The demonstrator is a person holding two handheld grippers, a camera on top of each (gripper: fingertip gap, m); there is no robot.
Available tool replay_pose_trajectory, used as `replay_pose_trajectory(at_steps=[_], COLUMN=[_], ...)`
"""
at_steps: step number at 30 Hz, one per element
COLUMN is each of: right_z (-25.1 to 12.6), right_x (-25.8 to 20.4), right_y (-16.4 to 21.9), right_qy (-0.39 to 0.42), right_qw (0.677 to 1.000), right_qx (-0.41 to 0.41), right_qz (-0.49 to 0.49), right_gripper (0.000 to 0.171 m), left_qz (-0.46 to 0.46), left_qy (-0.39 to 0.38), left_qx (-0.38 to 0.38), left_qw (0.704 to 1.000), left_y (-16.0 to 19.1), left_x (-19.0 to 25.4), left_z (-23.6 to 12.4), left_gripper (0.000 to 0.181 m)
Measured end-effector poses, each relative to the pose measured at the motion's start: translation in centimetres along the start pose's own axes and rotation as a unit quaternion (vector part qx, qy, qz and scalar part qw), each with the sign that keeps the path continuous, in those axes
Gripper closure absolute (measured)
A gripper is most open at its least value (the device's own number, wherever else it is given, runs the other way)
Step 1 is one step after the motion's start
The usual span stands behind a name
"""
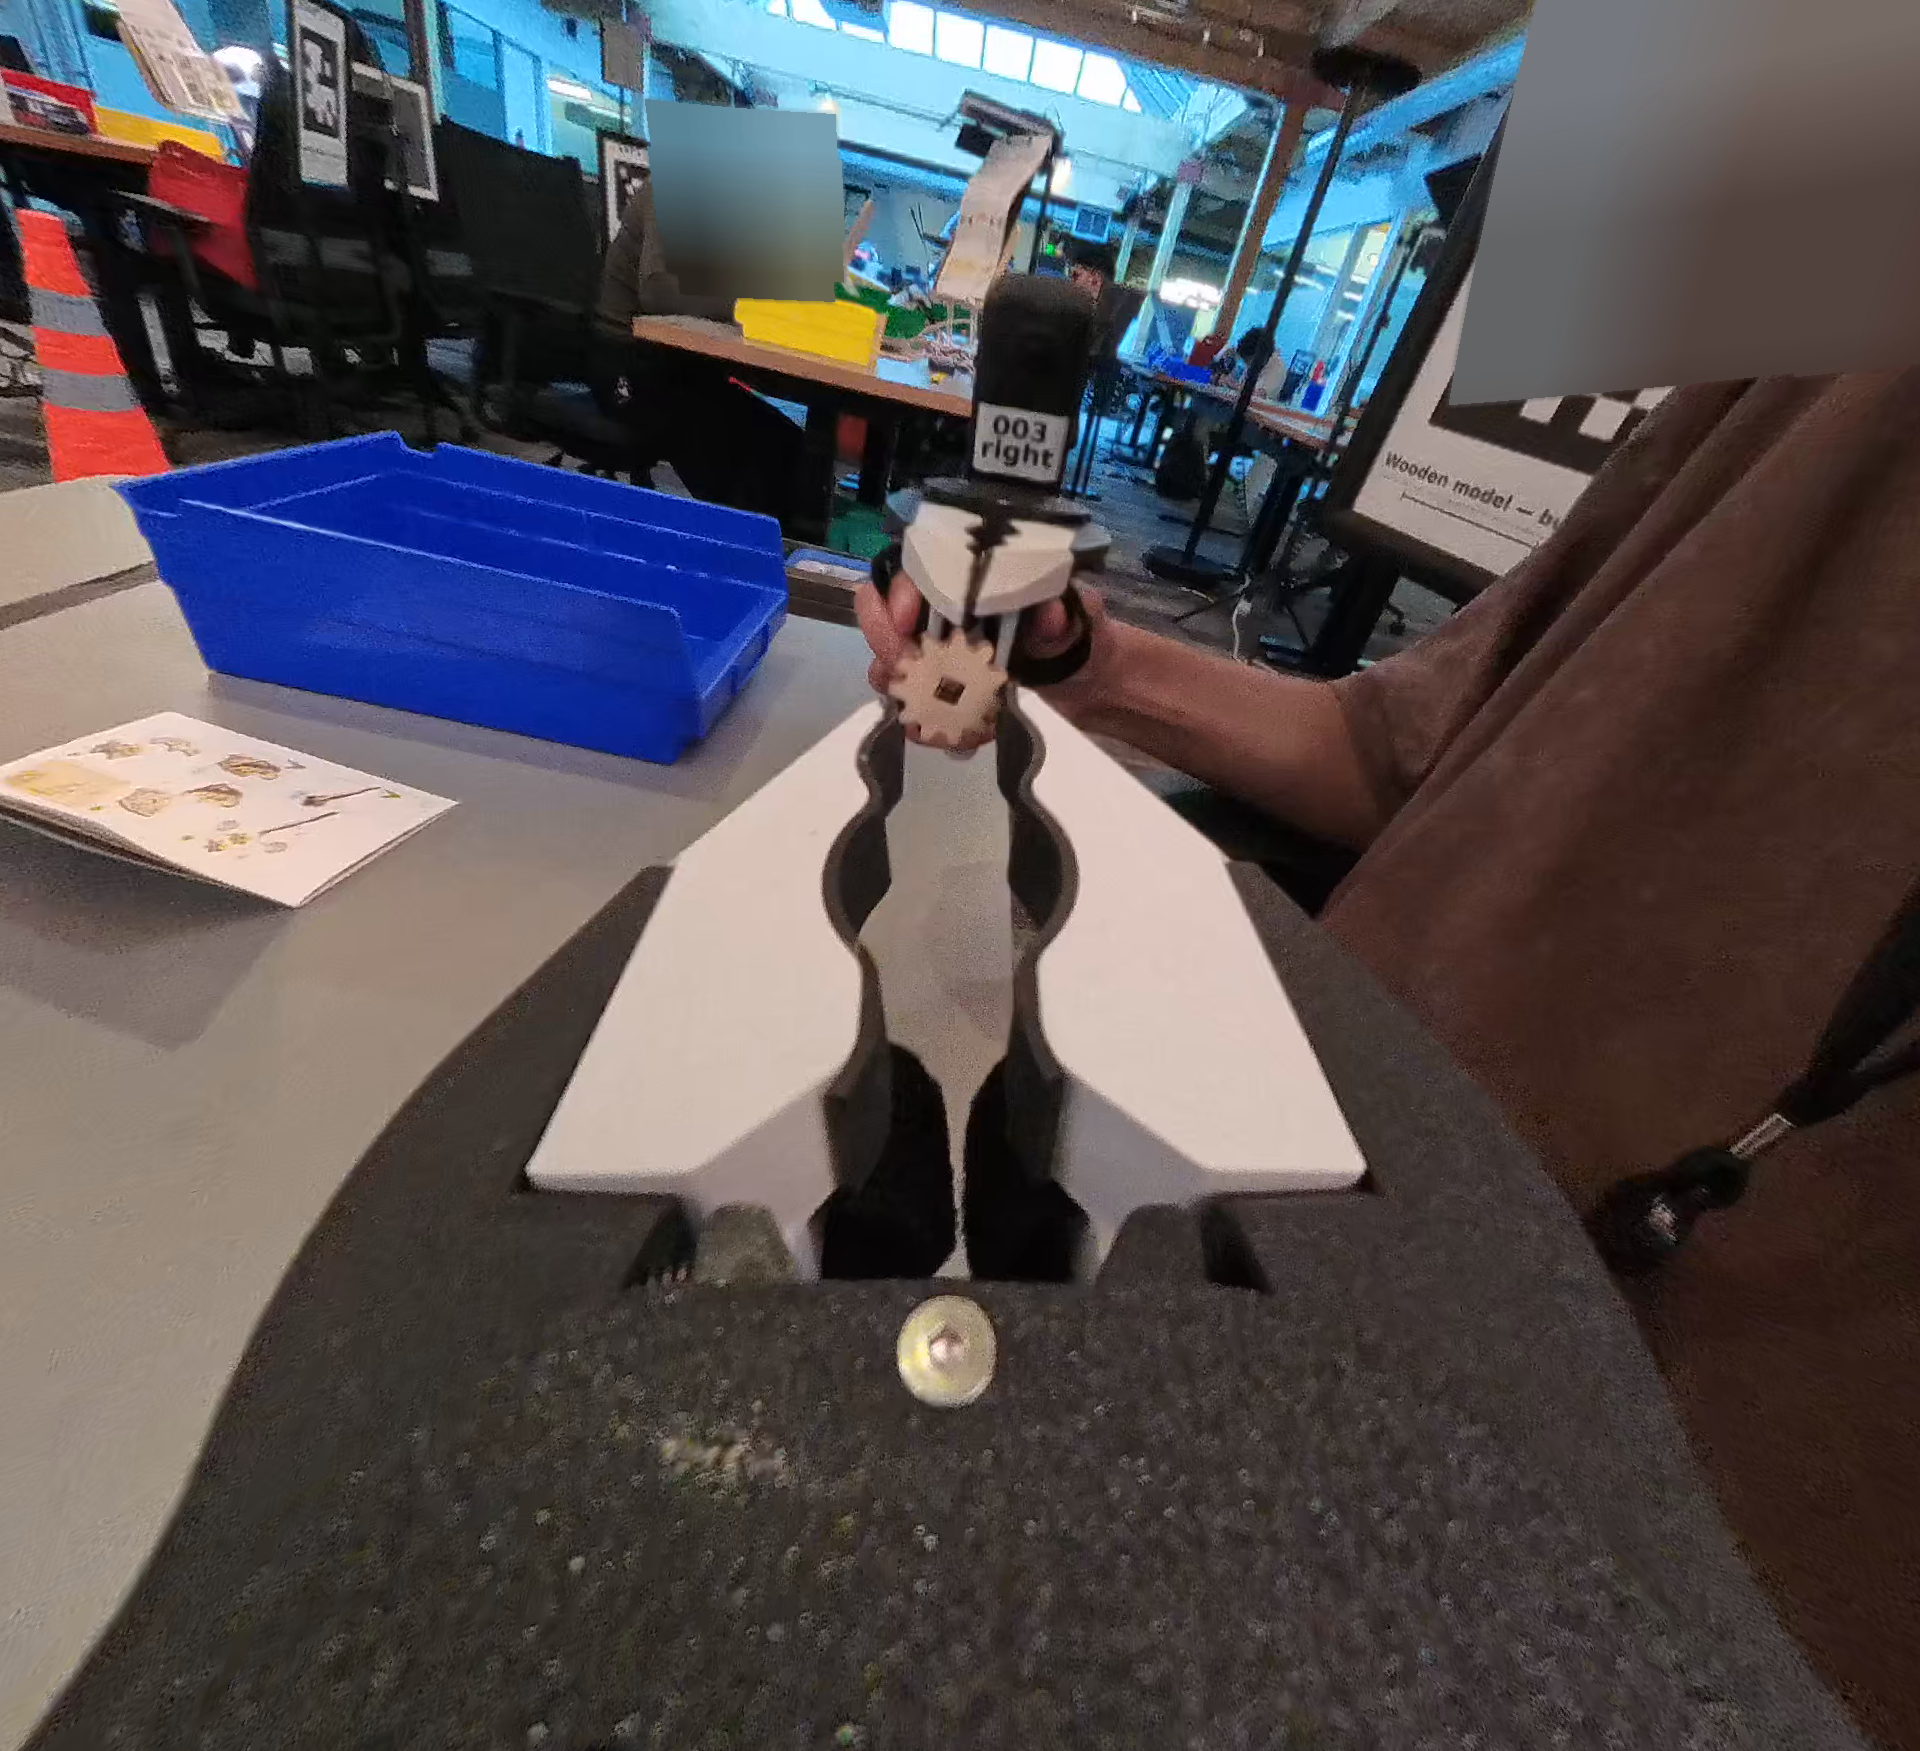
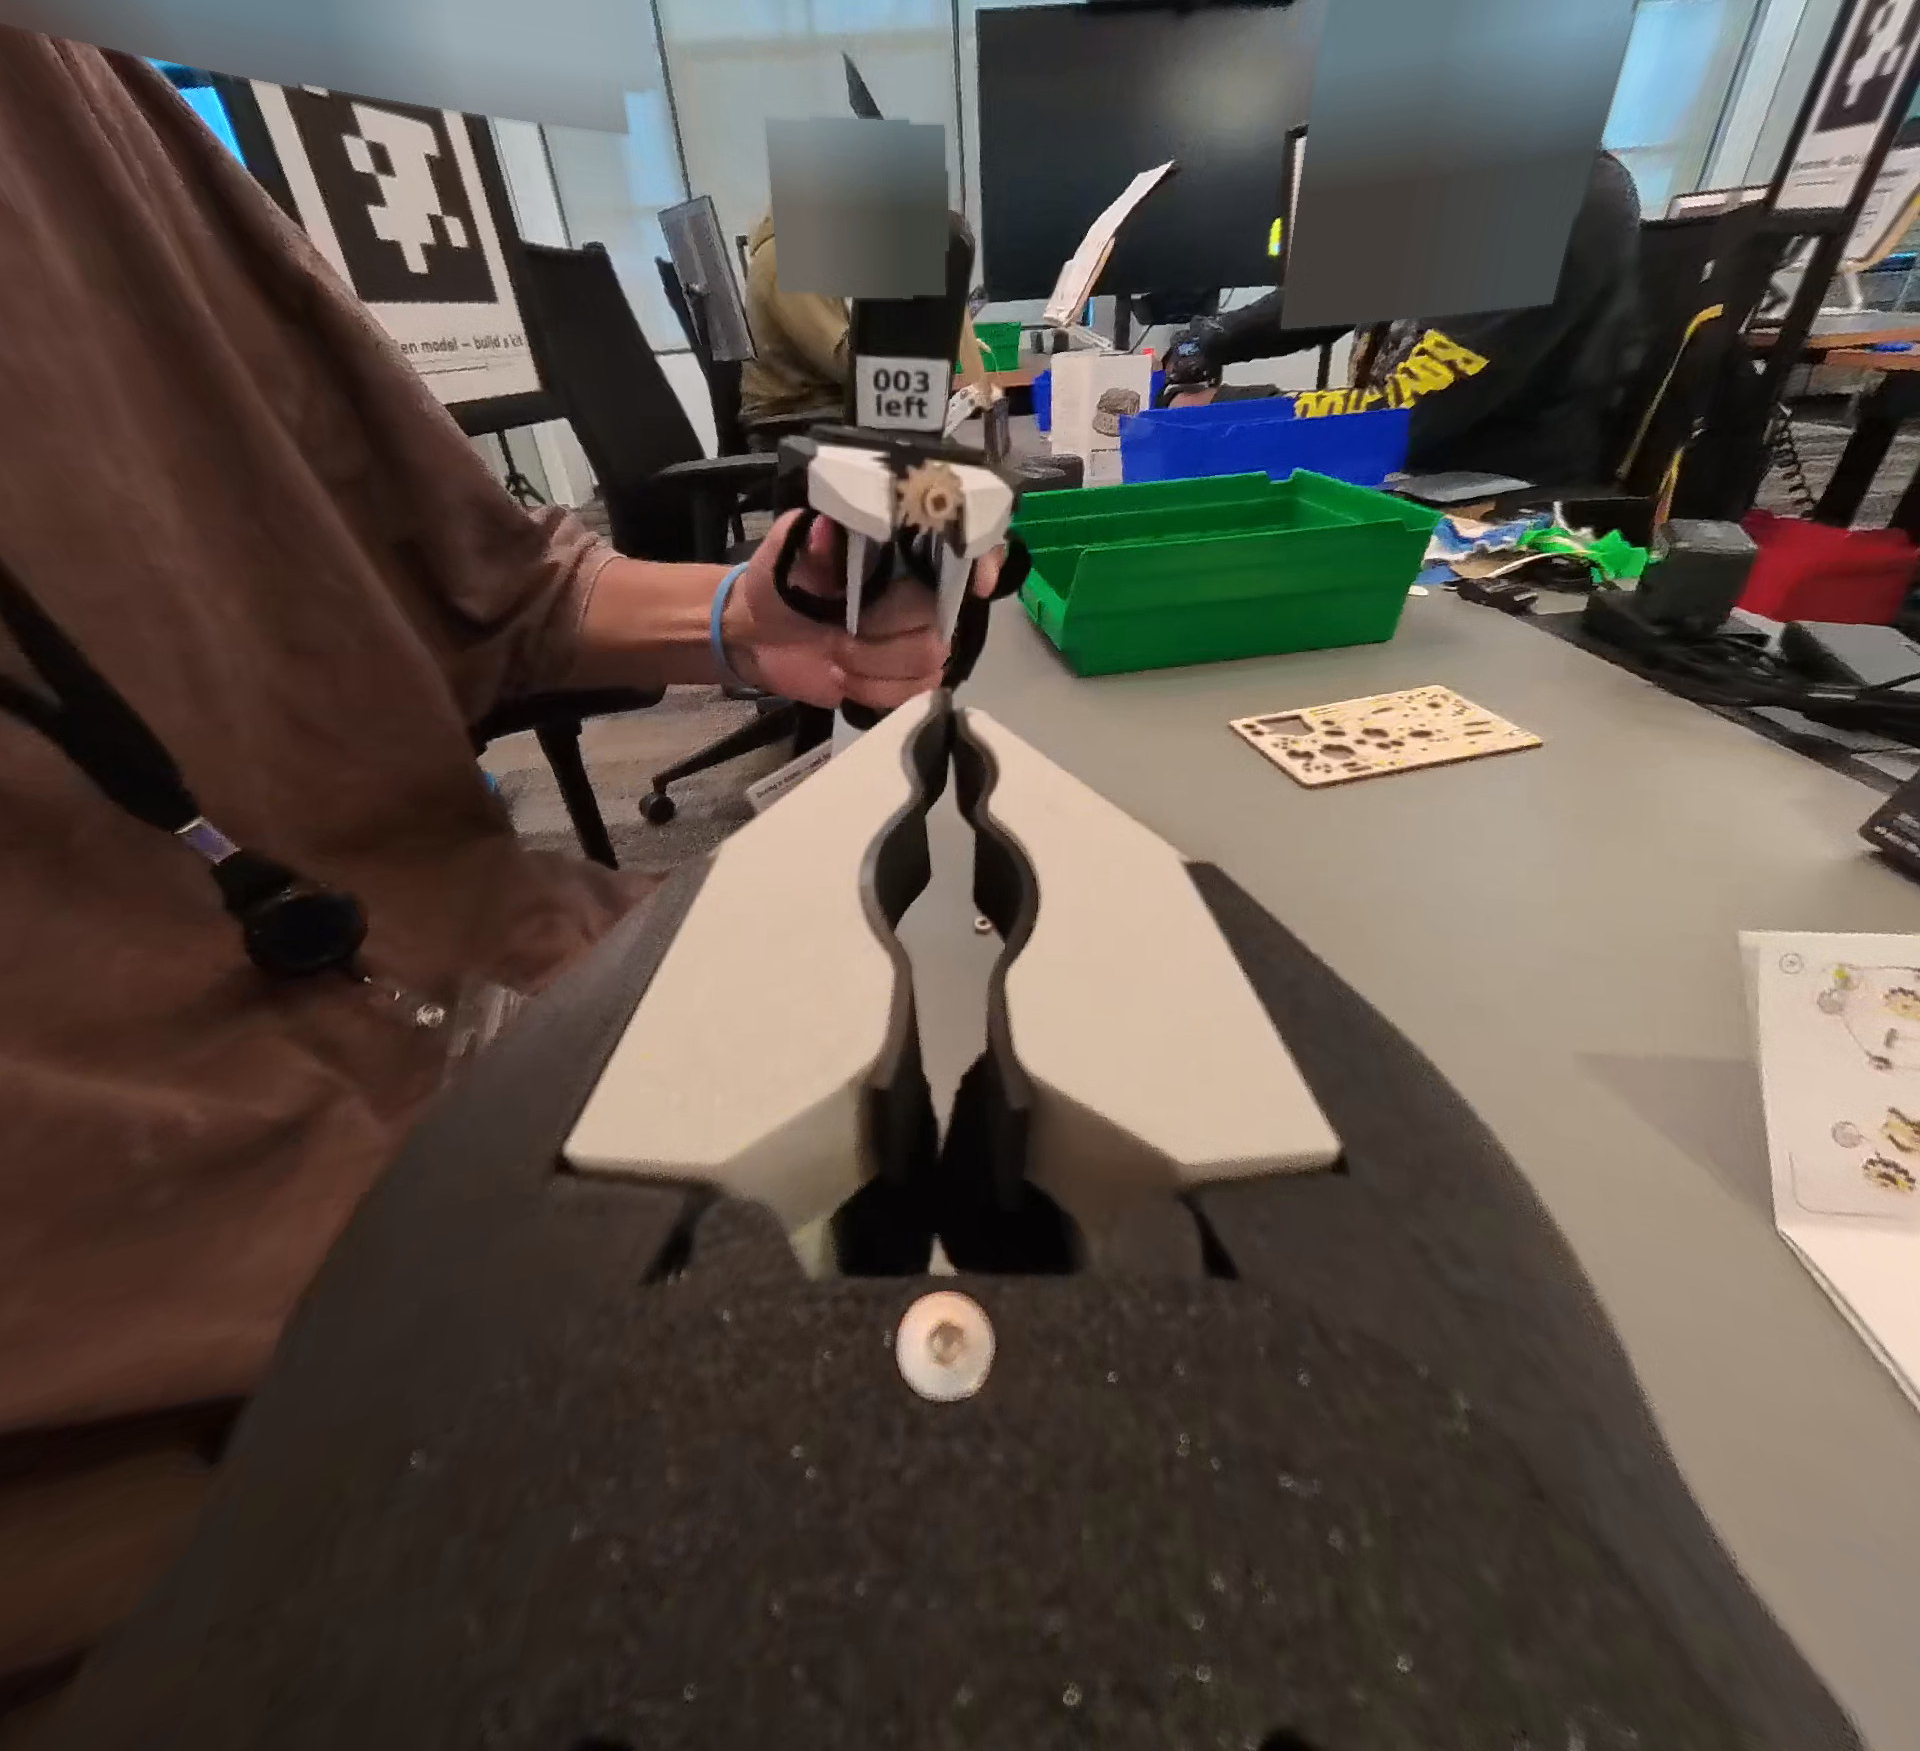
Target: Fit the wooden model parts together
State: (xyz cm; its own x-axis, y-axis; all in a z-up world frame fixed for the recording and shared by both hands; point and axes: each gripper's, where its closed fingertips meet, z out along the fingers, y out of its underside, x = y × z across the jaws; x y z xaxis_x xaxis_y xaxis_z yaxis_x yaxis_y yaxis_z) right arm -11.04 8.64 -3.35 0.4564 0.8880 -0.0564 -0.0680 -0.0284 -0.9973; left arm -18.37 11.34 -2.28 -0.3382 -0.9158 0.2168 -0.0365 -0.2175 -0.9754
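Note:
A small wooden gear (image 1: 948, 691) with a square centre hole sits between the tips of my left gripper (image 1: 948, 730), which is shut on its rim and holds it in the air above the grey table (image 1: 260, 1026). In the right wrist view the same gear (image 2: 932, 501) shows in the left gripper's jaws. My right gripper (image 2: 940, 714) is shut, and I see nothing between its tips. The two grippers point at each other, tips close together. In the left wrist view the right gripper (image 1: 982, 558) is just behind the gear. A punched-out wooden parts sheet (image 2: 1387, 733) lies on the table.
A blue bin (image 1: 457, 579) stands at the left of the table. A green bin (image 2: 1216, 569) stands beyond the parts sheet. An instruction booklet (image 1: 208, 797) lies open in front of the blue bin. The person's brown-sleeved arms and body are close by. Cables and black devices (image 2: 1714, 600) lie at the far side. The left gripper's tips are roughly 9 centimetres from the right gripper's.

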Motion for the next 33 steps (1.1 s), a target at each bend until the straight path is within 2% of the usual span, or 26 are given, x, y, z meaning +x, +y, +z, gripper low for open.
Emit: replay_pose_trajectory(at_steps=[3,6,9,13,16,24,27,33], right_z=[2.2,4.6,5.4,5.3,5.3,5.5,5.5,5.3], right_x=[-0.9,-1.9,-2.8,-3.7,-3.7,-4.2,-4.1,-4.3], right_y=[0.8,0.8,0.9,1.5,1.1,1.7,2.1,2.9], right_qy=[0.024,0.073,0.085,0.054,0.068,0.044,0.035,-0.018], right_qw=[0.996,0.981,0.97,0.973,0.968,0.971,0.97,0.984], right_qx=[-0.022,-0.028,-0.042,-0.063,-0.058,-0.068,-0.082,-0.1], right_qz=[-0.077,-0.176,-0.222,-0.214,-0.236,-0.227,-0.224,-0.143], right_gripper=[0.17,0.165,0.162,0.157,0.157,0.16,0.161,0.163], left_qz=[-0.049,-0.097,-0.149,-0.191,-0.197,-0.215,-0.207,-0.148], left_qy=[0.046,0.07,0.103,0.14,0.151,0.175,0.166,0.131], left_qx=[0.007,-0.026,-0.025,-0.02,-0.042,-0.052,-0.06,-0.099], left_qw=[0.998,0.992,0.983,0.971,0.968,0.959,0.962,0.975], left_y=[0.7,2.8,3.1,3.0,3.7,4.0,4.3,5.2], left_x=[1.1,1.8,2.6,3.5,3.9,4.5,4.3,3.9], left_z=[1.2,2.5,3.1,3.2,3.3,3.3,3.3,3.3], left_gripper=[0.165,0.165,0.165,0.165,0.165,0.165,0.165,0.162])
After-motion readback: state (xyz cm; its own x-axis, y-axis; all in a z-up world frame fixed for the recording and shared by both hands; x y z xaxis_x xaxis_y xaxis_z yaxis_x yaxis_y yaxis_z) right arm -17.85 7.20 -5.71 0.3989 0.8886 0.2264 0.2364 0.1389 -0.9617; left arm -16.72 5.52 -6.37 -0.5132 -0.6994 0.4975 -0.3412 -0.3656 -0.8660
